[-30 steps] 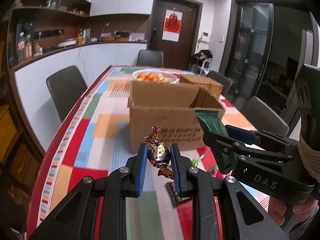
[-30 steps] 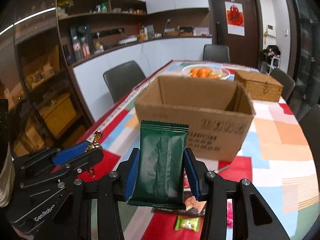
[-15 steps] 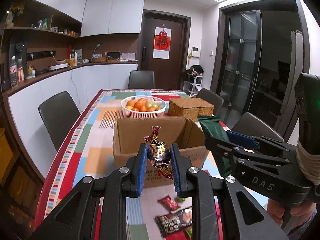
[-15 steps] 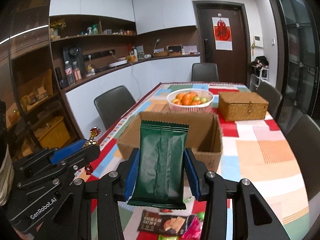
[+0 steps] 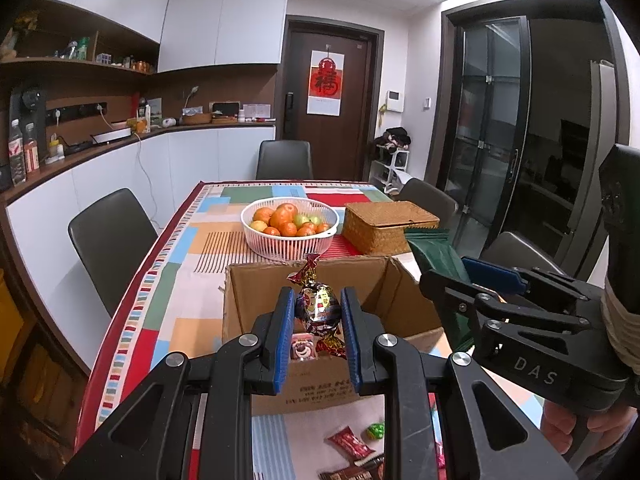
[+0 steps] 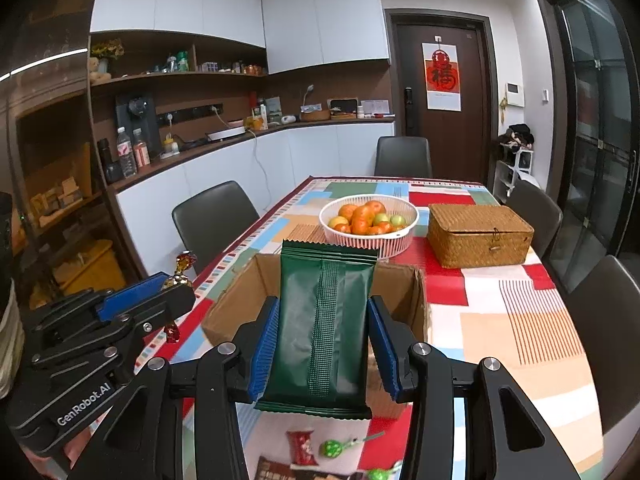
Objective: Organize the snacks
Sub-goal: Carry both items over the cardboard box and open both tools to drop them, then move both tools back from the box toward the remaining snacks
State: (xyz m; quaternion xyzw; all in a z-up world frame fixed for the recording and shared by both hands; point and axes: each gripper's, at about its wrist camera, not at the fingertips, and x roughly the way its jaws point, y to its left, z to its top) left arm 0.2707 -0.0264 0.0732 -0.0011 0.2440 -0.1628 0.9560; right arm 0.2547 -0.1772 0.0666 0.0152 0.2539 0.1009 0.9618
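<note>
My left gripper (image 5: 316,332) is shut on a foil-wrapped candy (image 5: 316,308) with twisted ends, held above the near side of an open cardboard box (image 5: 248,300). My right gripper (image 6: 326,348) is shut on a dark green snack packet (image 6: 326,328), held upright above the same box (image 6: 232,312). A small pink snack (image 5: 303,350) lies inside the box. Loose snacks lie on the table before the box: a red packet (image 5: 350,442), a green candy (image 5: 375,430), a dark packet (image 5: 352,472). In the right wrist view the left gripper (image 6: 168,300) shows at the left.
A white basket of oranges (image 5: 290,222) and a closed wicker box (image 5: 390,226) stand behind the cardboard box on the patchwork tablecloth (image 5: 176,280). Dark chairs (image 5: 110,236) stand round the table. A counter with shelves runs along the left wall.
Both grippers have risen and tilted, so the box now lies below them with its inside showing. Each still holds its snack.
</note>
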